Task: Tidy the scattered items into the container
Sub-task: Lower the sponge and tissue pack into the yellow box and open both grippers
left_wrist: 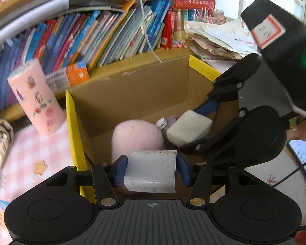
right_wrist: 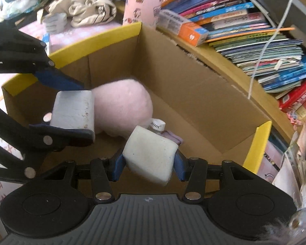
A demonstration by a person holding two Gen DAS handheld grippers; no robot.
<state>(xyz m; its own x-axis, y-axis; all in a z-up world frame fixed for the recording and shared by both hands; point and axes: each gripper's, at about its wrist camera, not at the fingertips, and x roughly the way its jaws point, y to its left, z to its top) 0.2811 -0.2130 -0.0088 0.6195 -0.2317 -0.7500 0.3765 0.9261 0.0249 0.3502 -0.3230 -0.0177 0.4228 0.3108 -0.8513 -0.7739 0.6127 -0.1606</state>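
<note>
Over the open cardboard box [left_wrist: 132, 94], left claw [left_wrist: 152, 170] clenched on a grey-white block [left_wrist: 151, 171], right claw [right_wrist: 149, 166] clenched on a cream block [right_wrist: 151, 153]; both hang directly above the box floor, straight drop, right deeper by the pink plush [right_wrist: 122, 106].

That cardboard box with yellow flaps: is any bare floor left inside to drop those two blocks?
Yes. The brown cardboard box has bare floor along its far wall and toward the right-hand yellow flap. The near left is crowded: a fluffy pink plush and a small lilac item lie there, with both grippers' blocks hanging above.
</note>
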